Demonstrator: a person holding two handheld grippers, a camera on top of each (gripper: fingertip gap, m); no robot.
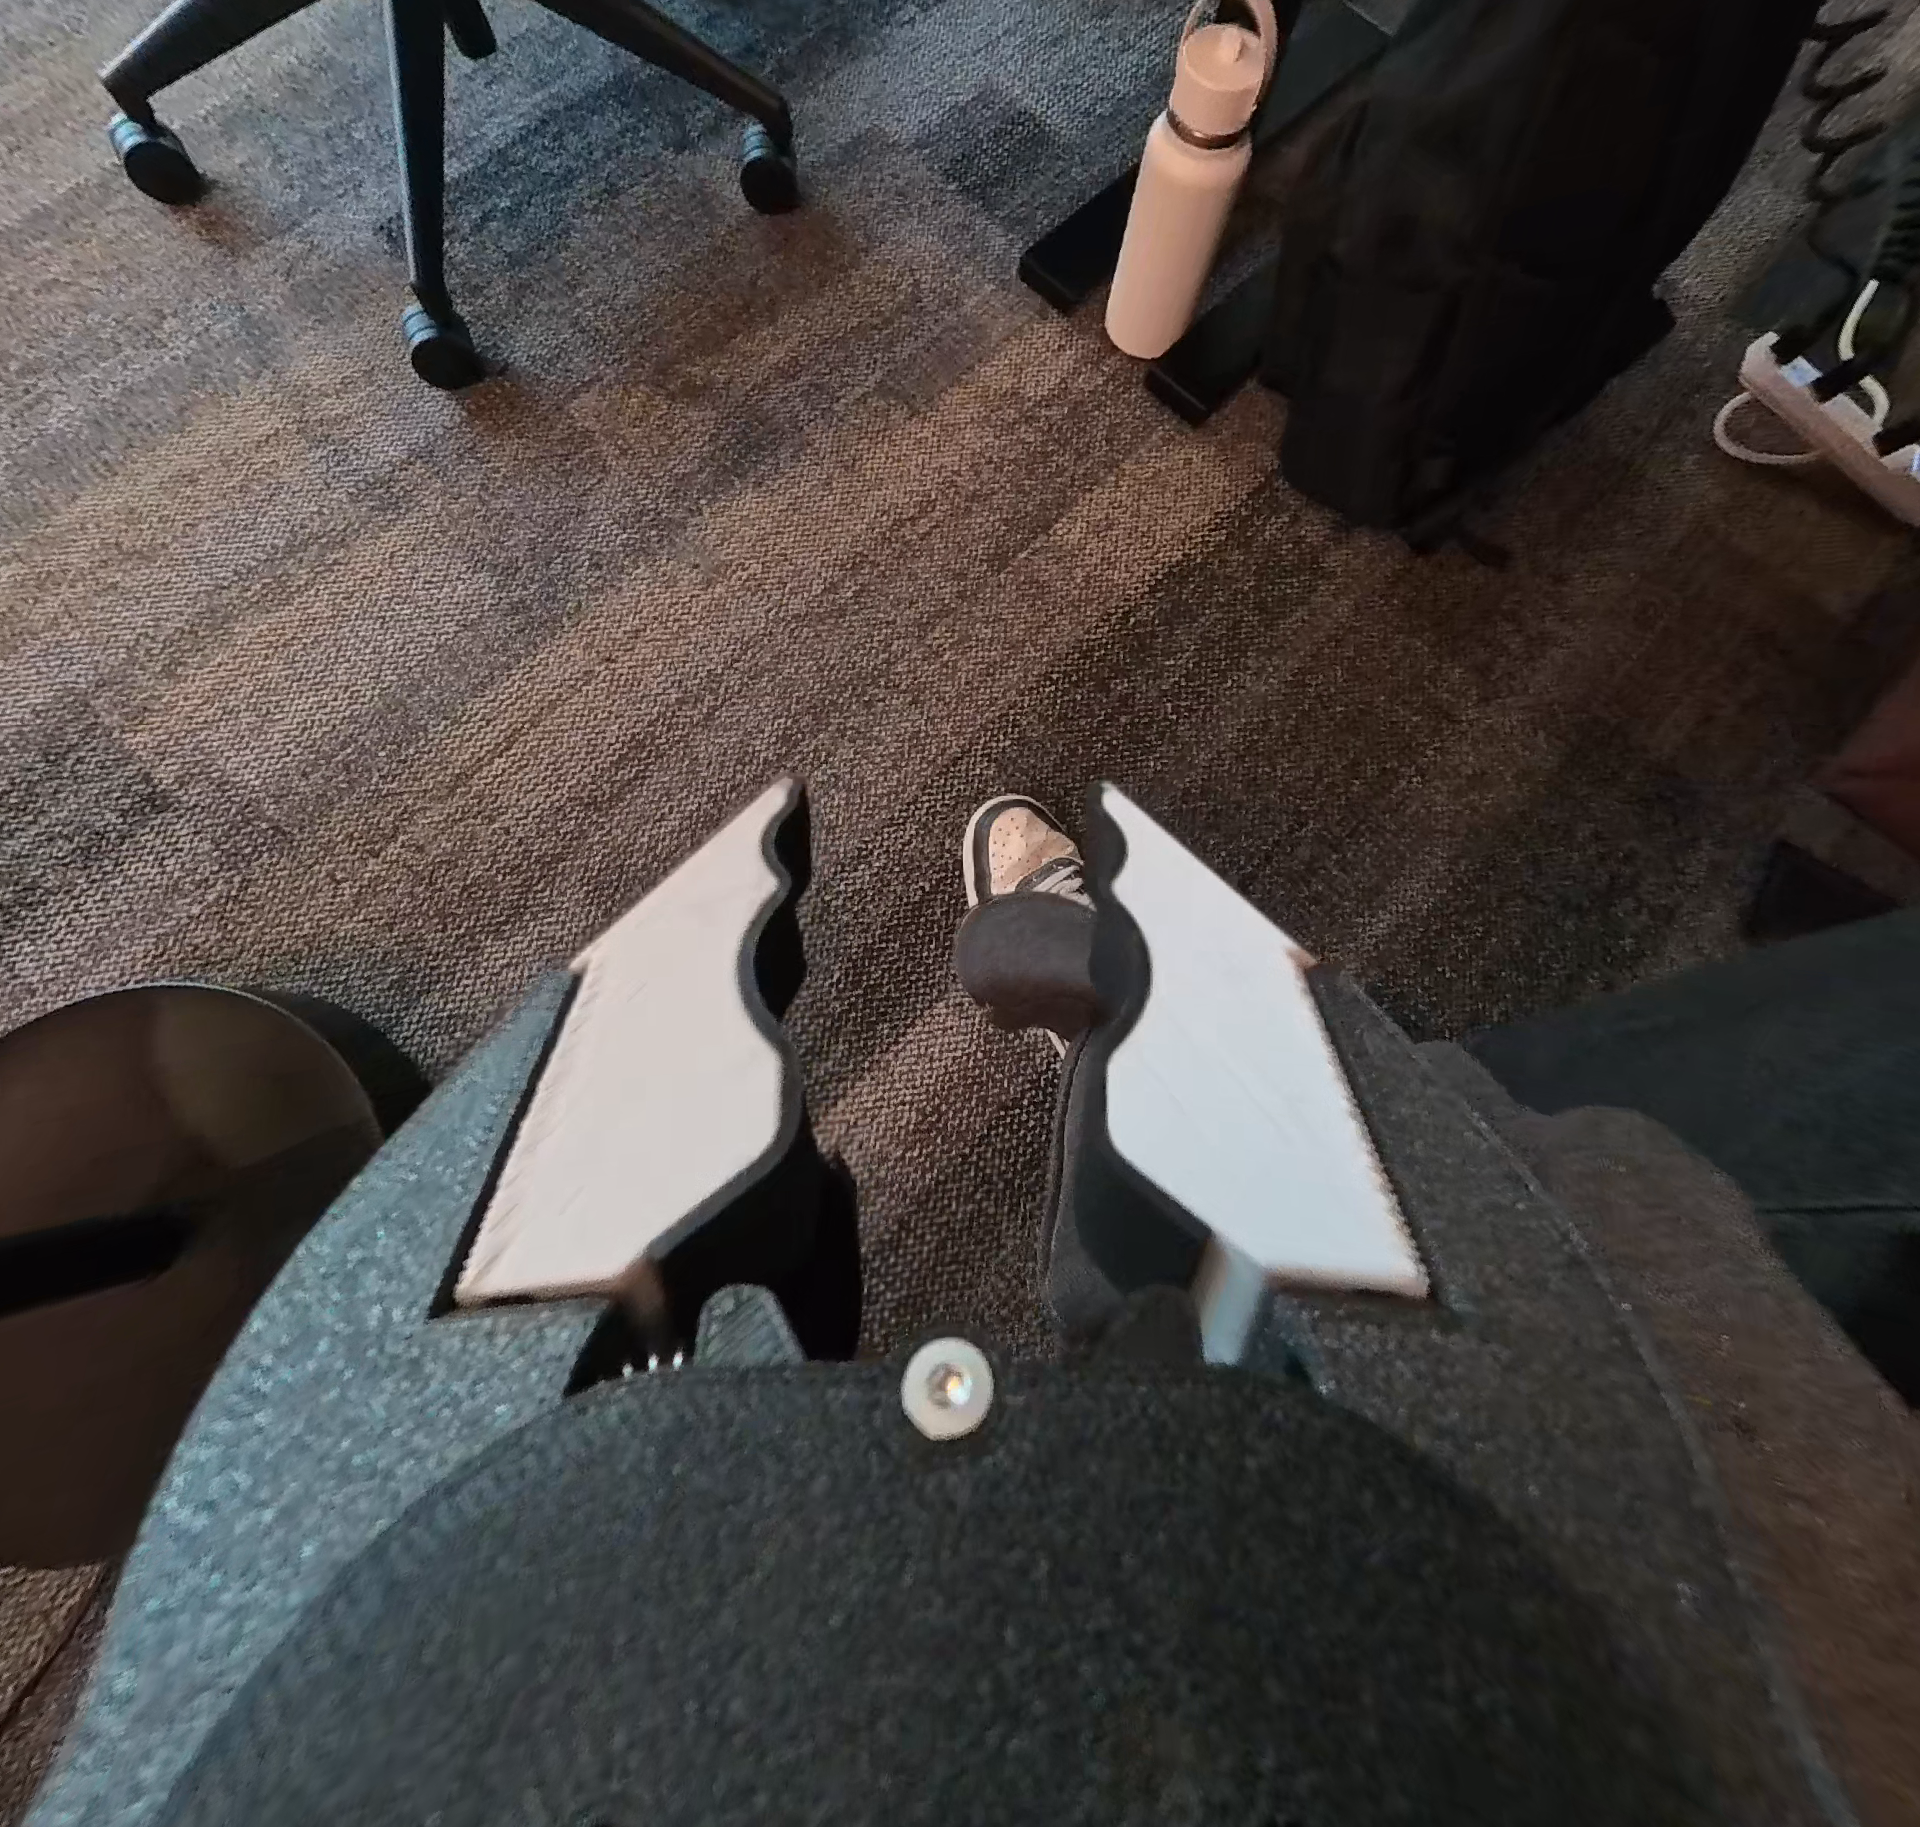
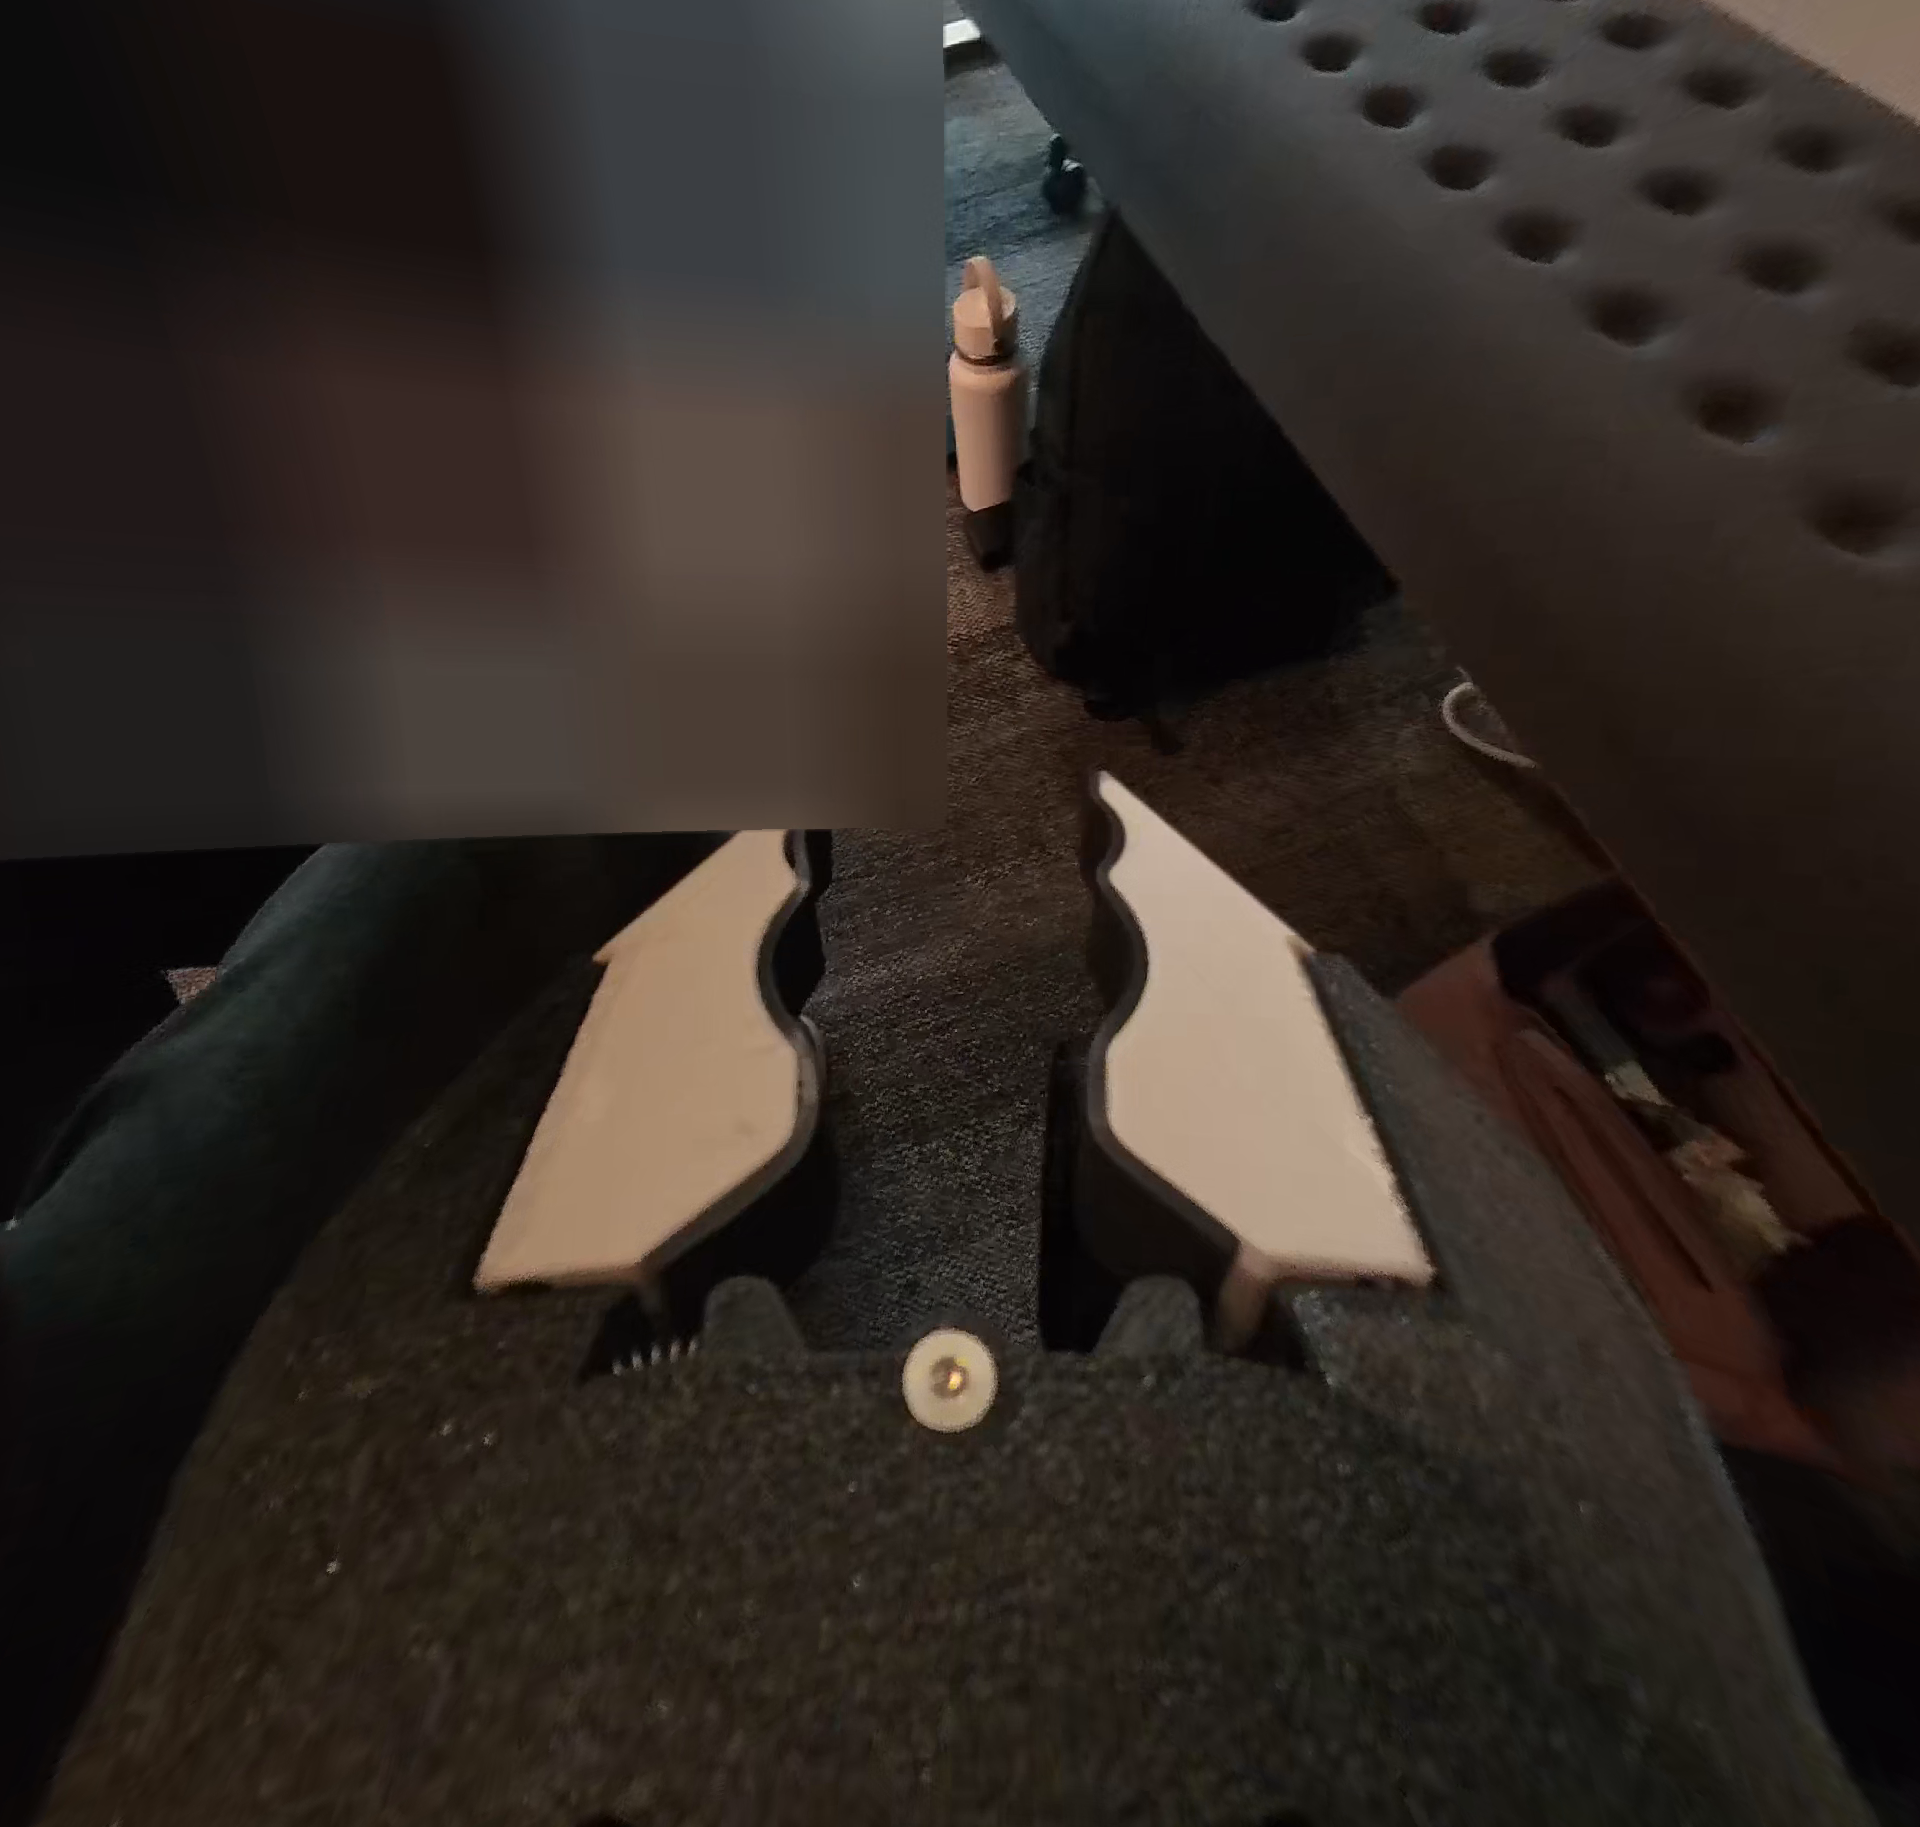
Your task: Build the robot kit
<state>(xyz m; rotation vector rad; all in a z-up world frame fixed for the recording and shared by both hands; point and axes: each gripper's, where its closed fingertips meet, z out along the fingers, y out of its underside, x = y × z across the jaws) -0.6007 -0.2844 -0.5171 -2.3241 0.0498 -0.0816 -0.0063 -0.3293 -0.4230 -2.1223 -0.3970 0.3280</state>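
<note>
- Mottled grey-brown office carpet [image 1: 644, 572] fills the left wrist view; no surface carrying anything shows under either claw.
- Left claw [image 1: 948, 821]: pointed down at the carpet, its two white-faced fingers [image 1: 665, 1060] standing apart with only floor between them; it holds nothing and touches nothing.
- A person's shoe [image 1: 1023, 847], pale with dark trim, shows through the gap just beside the right-hand finger; a dark trouser leg [image 1: 1023, 962] covers its heel.
- Farther off on the carpet: a black swivel chair base [image 1: 436, 104] on castors toward the upper left; a pale pink water bottle [image 1: 1184, 188] standing upright against a black desk foot [image 1: 1081, 250]; a black bag [image 1: 1475, 250] just beside the bottle; a white power strip [image 1: 1839, 406] with plugged cables at the right edge.
- A dark rounded object [image 1: 156, 1206] sits at the lower left; what it is cannot be told.
- Right claw [image 2: 956, 821]: held low and nearly level, fingers [image 2: 1236, 1081] likewise apart and empty, carpet visible between them.
- Close above and to its right, a dark panel with rows of round holes [image 2: 1558, 219] slants across the view; the same bottle and bag stand well beyond the claw.
- Neither claw is near anything to grip.
</note>
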